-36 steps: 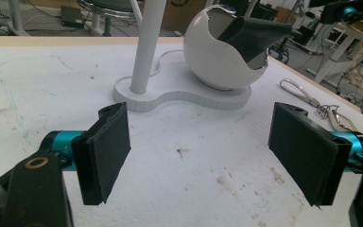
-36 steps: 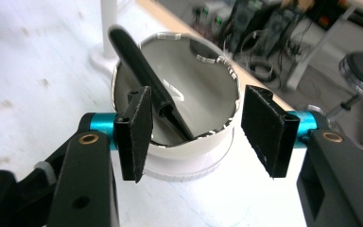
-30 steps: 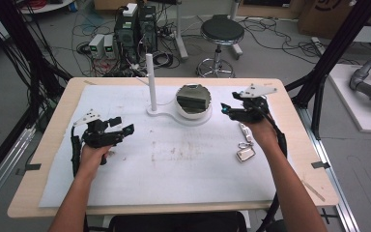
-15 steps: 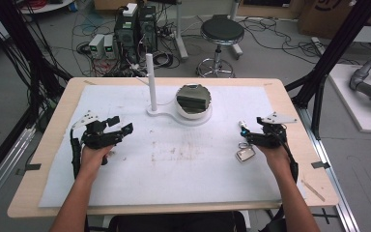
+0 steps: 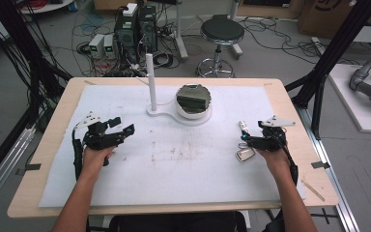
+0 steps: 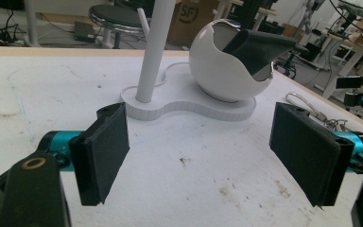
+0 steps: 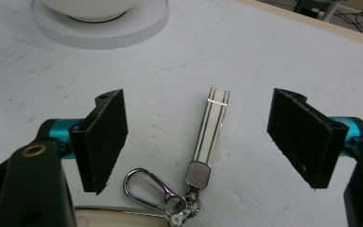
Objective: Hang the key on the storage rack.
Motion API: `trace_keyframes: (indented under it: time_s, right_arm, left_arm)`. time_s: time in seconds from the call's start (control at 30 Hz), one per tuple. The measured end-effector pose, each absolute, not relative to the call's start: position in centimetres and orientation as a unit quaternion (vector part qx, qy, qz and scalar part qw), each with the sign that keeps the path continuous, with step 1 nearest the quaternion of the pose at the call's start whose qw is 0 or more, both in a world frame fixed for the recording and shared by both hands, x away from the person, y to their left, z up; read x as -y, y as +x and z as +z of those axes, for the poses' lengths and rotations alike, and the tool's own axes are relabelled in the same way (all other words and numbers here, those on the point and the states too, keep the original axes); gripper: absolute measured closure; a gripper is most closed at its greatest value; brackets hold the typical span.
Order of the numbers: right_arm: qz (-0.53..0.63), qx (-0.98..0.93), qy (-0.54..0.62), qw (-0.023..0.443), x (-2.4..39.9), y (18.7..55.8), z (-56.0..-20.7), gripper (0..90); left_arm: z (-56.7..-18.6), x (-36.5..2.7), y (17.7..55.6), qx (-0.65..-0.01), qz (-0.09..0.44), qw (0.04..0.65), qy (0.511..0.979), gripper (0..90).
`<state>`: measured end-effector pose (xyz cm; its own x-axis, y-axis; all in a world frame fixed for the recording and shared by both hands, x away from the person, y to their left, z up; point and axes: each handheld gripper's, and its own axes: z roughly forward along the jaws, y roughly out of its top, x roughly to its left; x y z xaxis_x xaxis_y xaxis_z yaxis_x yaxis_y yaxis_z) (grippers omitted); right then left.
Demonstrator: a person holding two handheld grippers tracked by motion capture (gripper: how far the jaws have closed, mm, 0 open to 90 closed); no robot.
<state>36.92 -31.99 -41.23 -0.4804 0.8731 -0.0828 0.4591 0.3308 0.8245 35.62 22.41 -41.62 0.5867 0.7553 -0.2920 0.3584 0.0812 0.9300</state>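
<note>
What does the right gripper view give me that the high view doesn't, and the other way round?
Right gripper view: close detail of the keychain: striped metal bar, carabiner clip, lying flat between the open right claw, untouched. High view: the left claw, open over bare mat, the white post and both forearms. Both: the keychain, the right claw, the white stand.

Silver metal keychain point(image 7: 203, 142) with striped flat bar, carabiner clip point(image 7: 149, 189) and ring lying flat on white table cover point(image 7: 179, 75), sitting near right table edge point(image 5: 244, 145), bar pointing toward white stand.
</note>
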Motion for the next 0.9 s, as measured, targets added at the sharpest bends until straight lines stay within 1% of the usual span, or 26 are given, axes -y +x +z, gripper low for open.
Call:
trace_keyframes:
  time_s: [0.03, 0.07, 0.1, 0.17, 0.2, 0.23, 0.27, 0.33, 0.47, 0.53, 0.67, 0.7, 0.8, 0.83, 0.87, 0.9]
  right_arm:
    - [0.384, -0.771, 0.431, 0.268, 31.9, 36.9, -41.3, 24.6]
    - [0.384, -0.771, 0.431, 0.268, 31.9, 36.9, -41.3, 24.6]
    - [0.383, -0.773, 0.429, 0.269, 31.9, 37.0, -41.3, 27.0]
    - [0.380, -0.775, 0.431, 0.264, 31.8, 37.0, -41.6, 34.6]
    - [0.380, -0.775, 0.431, 0.264, 31.8, 37.0, -41.6, 34.6]
    - [0.377, -0.777, 0.431, 0.262, 31.8, 37.1, -41.7, 37.3]
    - [0.370, -0.781, 0.433, 0.256, 31.8, 37.3, -42.0, 44.9]
    - [0.367, -0.784, 0.440, 0.240, 31.9, 37.5, -42.2, 53.4]
    - [0.355, -0.794, 0.447, 0.209, 31.8, 37.7, -43.0, 55.1]
    - [0.348, -0.796, 0.450, 0.206, 31.7, 37.9, -43.3, 54.5]
    - [0.337, -0.785, 0.468, 0.225, 31.9, 38.5, -43.6, 53.3]
    - [0.336, -0.783, 0.471, 0.227, 32.0, 38.7, -43.7, 54.7]
    - [0.319, -0.787, 0.490, 0.197, 32.1, 39.1, -44.3, 62.0]
    - [0.319, -0.788, 0.490, 0.194, 32.1, 39.2, -44.5, 64.0]
    - [0.323, -0.785, 0.493, 0.191, 32.1, 39.1, -44.4, 73.4]
    - [0.336, -0.787, 0.488, 0.172, 32.2, 39.2, -44.4, 74.8]
  left_arm:
    - [-41.7, -22.5, 35.6, -0.426, 0.165, 0.600, 0.656, 20.6]
    - [-41.7, -22.5, 35.6, -0.426, 0.165, 0.600, 0.656, 20.6]
    - [-41.7, -22.5, 35.6, -0.427, 0.166, 0.599, 0.657, 20.6]
    - [-41.7, -22.4, 35.6, -0.427, 0.164, 0.600, 0.657, 20.6]
    - [-41.7, -22.4, 35.6, -0.427, 0.164, 0.600, 0.657, 20.6]
    - [-41.8, -22.4, 35.5, -0.426, 0.166, 0.598, 0.658, 20.6]
    - [-41.8, -22.3, 35.5, -0.426, 0.165, 0.598, 0.659, 20.6]
    - [-41.7, -22.3, 35.3, -0.425, 0.164, 0.596, 0.661, 20.6]
    - [-41.7, -22.2, 35.1, -0.425, 0.166, 0.594, 0.663, 21.0]
    - [-41.8, -22.2, 35.1, -0.428, 0.166, 0.591, 0.663, 21.0]
    - [-41.8, -22.3, 35.1, -0.431, 0.166, 0.591, 0.661, 21.1]
    - [-41.8, -22.4, 35.1, -0.431, 0.165, 0.591, 0.662, 21.2]
    - [-41.9, -22.6, 35.1, -0.434, 0.166, 0.591, 0.659, 21.2]
    - [-41.9, -22.6, 35.1, -0.434, 0.165, 0.592, 0.658, 21.3]
    - [-41.9, -22.6, 35.1, -0.434, 0.165, 0.592, 0.658, 21.3]
    - [-41.9, -22.7, 35.1, -0.435, 0.166, 0.592, 0.657, 21.4]
